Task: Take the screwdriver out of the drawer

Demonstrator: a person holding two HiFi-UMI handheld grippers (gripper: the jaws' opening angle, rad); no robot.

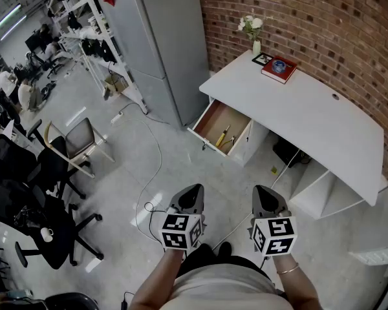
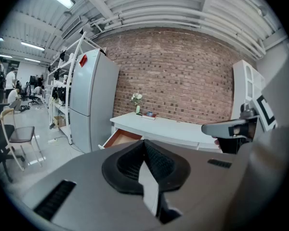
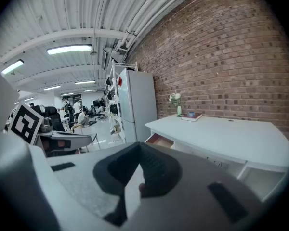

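1. Both tongs are pressed together and pinch nothing: our left tongs (image 1: 193, 190) and right tongs (image 1: 264, 191) hang side by side over the floor, tipped a little downward.
2. Ahead of them the large white table with a curved top (image 1: 310, 108) stands against the brick wall, well apart from both tongs.
3. Under the table's left end, as the head view shows it, the drawer with a white front and brown wooden inside (image 1: 213, 118) is pulled out towards us, so its contents are open from above.
4. Inside it, towards the front, lies the small yellow-handled screwdriver (image 1: 222, 136). Its long axis runs roughly along the drawer's depth. It sits forward of the gap between our two tongs, well apart from each. We judge the left tongs slightly nearer. Whichever goes in must spread first, then close across the handle.
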